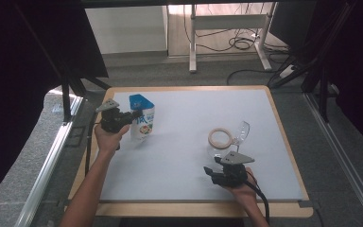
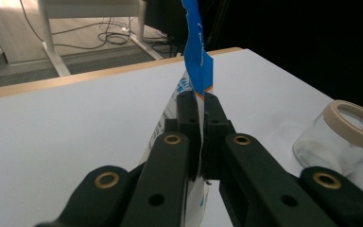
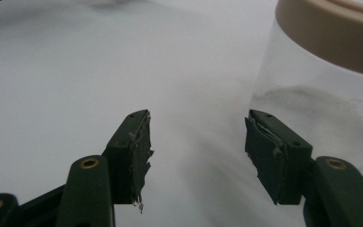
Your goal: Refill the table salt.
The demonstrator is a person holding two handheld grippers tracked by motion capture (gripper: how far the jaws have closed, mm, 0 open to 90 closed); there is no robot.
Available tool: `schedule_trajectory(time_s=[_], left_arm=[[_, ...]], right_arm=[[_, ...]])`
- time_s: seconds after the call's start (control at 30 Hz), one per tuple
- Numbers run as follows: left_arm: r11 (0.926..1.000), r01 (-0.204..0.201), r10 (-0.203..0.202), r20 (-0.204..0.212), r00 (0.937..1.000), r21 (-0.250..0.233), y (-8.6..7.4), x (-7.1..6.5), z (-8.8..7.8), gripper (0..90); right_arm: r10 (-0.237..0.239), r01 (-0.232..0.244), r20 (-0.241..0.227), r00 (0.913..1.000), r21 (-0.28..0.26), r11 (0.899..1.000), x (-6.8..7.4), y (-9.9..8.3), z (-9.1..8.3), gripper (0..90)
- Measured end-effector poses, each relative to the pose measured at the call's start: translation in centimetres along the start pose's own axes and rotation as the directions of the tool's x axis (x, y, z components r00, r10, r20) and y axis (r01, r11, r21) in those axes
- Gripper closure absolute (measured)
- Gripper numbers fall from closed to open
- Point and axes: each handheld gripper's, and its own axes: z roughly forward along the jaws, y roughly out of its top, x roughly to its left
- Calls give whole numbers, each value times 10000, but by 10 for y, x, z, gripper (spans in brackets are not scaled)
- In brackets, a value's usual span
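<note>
A blue-topped white pouch (image 1: 142,120) stands upright at the left of the white mat (image 1: 189,109). My left gripper (image 1: 134,115) is shut on it from the left. In the left gripper view the jaws (image 2: 199,101) pinch the pouch (image 2: 196,52) just below its blue top. A clear glass jar (image 1: 220,141) with a tan rim stands right of centre, its clear lid (image 1: 242,131) hinged open. My right gripper (image 1: 209,170) rests close in front of it. In the right gripper view the gripper (image 3: 198,137) is open over bare mat, and the jar (image 3: 321,85) stands beside its right jaw.
The mat lies on a wooden-edged table (image 1: 283,142). Metal rails (image 1: 47,161) run along both sides. Beyond the far edge are white desk legs (image 1: 193,42) and cables (image 1: 238,45) on the floor. Dark curtains hang at the left and right.
</note>
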Motion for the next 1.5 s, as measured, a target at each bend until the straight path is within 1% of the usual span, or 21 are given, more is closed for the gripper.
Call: schedule_trajectory(time_s=[0.2, 0.37, 0.43, 0.5, 0.53, 0.7, 0.83, 1.03, 1.23, 1.33, 1.4, 1.43, 1.5], left_arm=[[9999, -118, 118, 139, 9998, -4, 0, -10, 5, 898], [9999, -164, 163, 390, 9991, 23, 1, -18, 8, 899], [9999, -169, 166, 492, 9987, 39, 1, -22, 10, 898], [9999, -169, 167, 580, 9982, 28, 1, -25, 12, 899], [9998, -184, 183, 613, 9979, 12, 1, -27, 13, 899], [9993, -362, 356, 785, 9963, 61, 1, -35, 17, 898], [9990, -445, 440, 929, 9947, 40, 3, -40, 19, 899], [9977, -673, 674, 977, 9929, -42, 12, -46, 17, 899], [9975, -679, 695, 1181, 9906, -178, 18, -53, 13, 899], [9977, -663, 680, 1336, 9887, -165, 19, -56, 13, 899], [9976, -681, 693, 1388, 9879, -134, 20, -58, 13, 899], [9971, -751, 762, 1421, 9869, -129, 20, -59, 14, 899], [9969, -773, 785, 1419, 9868, -134, 20, -61, 15, 899]], right_arm=[[-110, 110, -119, 9999, -14, 9999, 7, 4, 7, 417], [-176, 175, -249, 9995, -56, 9998, 14, 6, 15, 417], [-178, 176, -276, 9995, -53, 9998, 17, 7, 18, 417], [-78, 73, -436, 9990, -124, 9999, 21, 8, 22, 417], [-110, 102, -523, 9986, -156, 9998, 23, 9, 24, 417], [-330, 316, -626, 9975, -234, 9992, 32, 16, 32, 417], [-394, 369, -638, 9972, -388, 9986, 32, 22, 35, 417], [-389, 363, -555, 9977, -486, 9982, 32, 28, 39, 417], [-373, 345, -498, 9981, -552, 9979, 34, 32, 45, 417], [-428, 400, -467, 9980, -600, 9974, 36, 36, 48, 417], [-496, 468, -429, 9978, -622, 9970, 37, 37, 51, 417], [-514, 488, -416, 9978, -617, 9969, 37, 38, 52, 417], [-466, 439, -438, 9980, -617, 9971, 37, 38, 54, 417]])
